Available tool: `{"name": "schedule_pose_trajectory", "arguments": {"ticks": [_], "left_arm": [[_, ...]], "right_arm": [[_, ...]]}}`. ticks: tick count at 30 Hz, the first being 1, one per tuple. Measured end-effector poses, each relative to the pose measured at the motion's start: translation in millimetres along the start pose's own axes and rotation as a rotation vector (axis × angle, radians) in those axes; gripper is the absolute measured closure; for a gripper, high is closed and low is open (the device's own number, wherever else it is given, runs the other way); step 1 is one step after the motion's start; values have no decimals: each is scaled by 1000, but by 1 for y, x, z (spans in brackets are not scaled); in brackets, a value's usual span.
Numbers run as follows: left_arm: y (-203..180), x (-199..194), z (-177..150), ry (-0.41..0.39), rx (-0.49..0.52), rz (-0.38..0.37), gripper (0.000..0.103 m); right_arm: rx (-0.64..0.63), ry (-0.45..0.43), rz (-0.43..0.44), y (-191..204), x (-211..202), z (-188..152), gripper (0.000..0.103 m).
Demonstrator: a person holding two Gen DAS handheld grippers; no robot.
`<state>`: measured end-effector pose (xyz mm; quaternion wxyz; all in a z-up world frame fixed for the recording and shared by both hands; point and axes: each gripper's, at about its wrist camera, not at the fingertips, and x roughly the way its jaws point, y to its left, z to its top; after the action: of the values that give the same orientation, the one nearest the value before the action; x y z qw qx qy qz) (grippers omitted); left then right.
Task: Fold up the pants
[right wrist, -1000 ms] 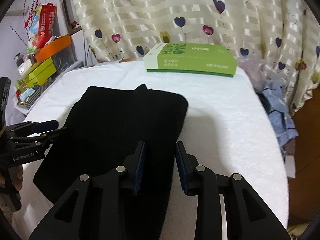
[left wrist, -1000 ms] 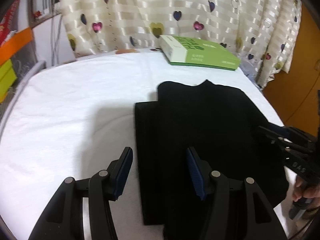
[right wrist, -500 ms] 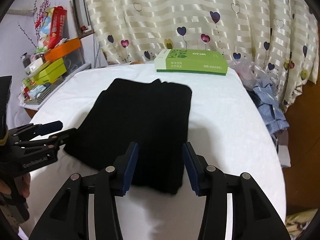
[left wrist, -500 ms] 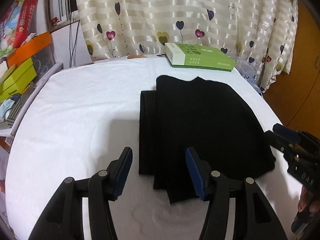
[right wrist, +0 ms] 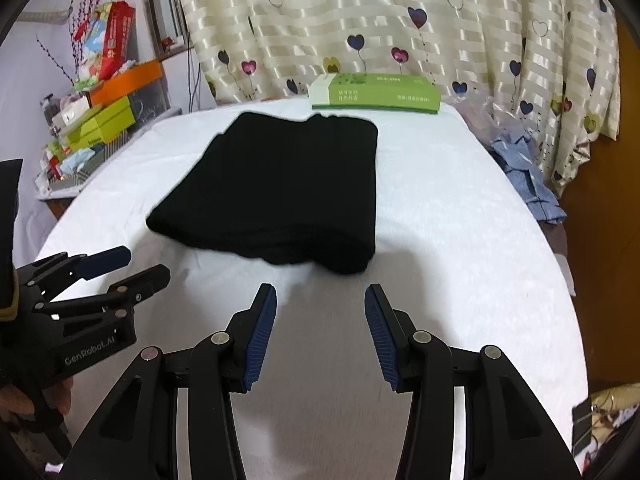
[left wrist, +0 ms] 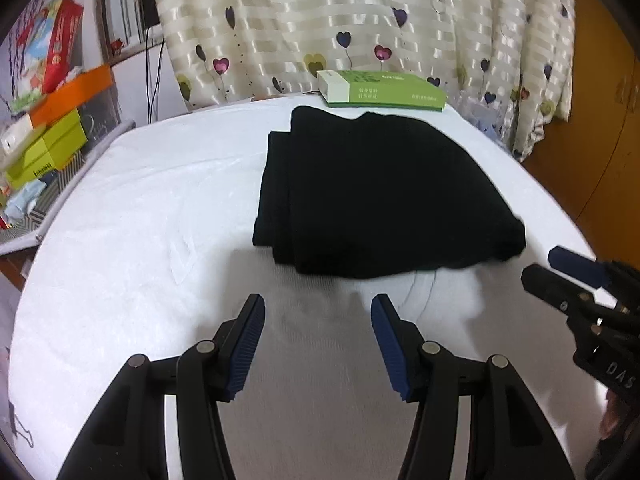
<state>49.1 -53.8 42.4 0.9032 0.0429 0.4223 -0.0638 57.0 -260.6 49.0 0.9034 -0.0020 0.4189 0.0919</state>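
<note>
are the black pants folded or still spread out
Folded. The black pants lie as a compact stacked rectangle on the white table cover, layered edges showing at the near end; neither gripper touches them.

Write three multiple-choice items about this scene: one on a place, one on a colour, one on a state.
1. Where does the green box lie?
A. on the pants
B. beyond the pants, near the curtain
C. between the right tool's fingers

2. What colour are the pants?
A. black
B. blue
C. white

3. How is the right tool?
A. shut on the pants
B. shut on the box
C. open, holding nothing

Key: 1 B, the box sits at the far edge before the curtain; 2 A, the folded cloth is black; 3 C, only white cover shows between its fingers.
</note>
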Motion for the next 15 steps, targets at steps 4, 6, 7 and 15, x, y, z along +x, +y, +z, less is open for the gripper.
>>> {"name": "schedule_pose_trajectory", "arguments": {"ticks": [4, 6, 7, 15], "left_arm": [[-5, 3, -13, 28, -17, -10, 45], [-8, 4, -17, 29, -7, 6, 45], [-8, 6, -18, 35, -9, 3, 45], [-12, 7, -21, 38, -19, 5, 44]], "right_arm": [[1, 29, 3, 1, 5, -10, 56], [9, 35, 2, 0, 6, -13, 56], [13, 37, 1, -1, 7, -14, 56], [15, 67, -16, 0, 14, -16, 56]]}}
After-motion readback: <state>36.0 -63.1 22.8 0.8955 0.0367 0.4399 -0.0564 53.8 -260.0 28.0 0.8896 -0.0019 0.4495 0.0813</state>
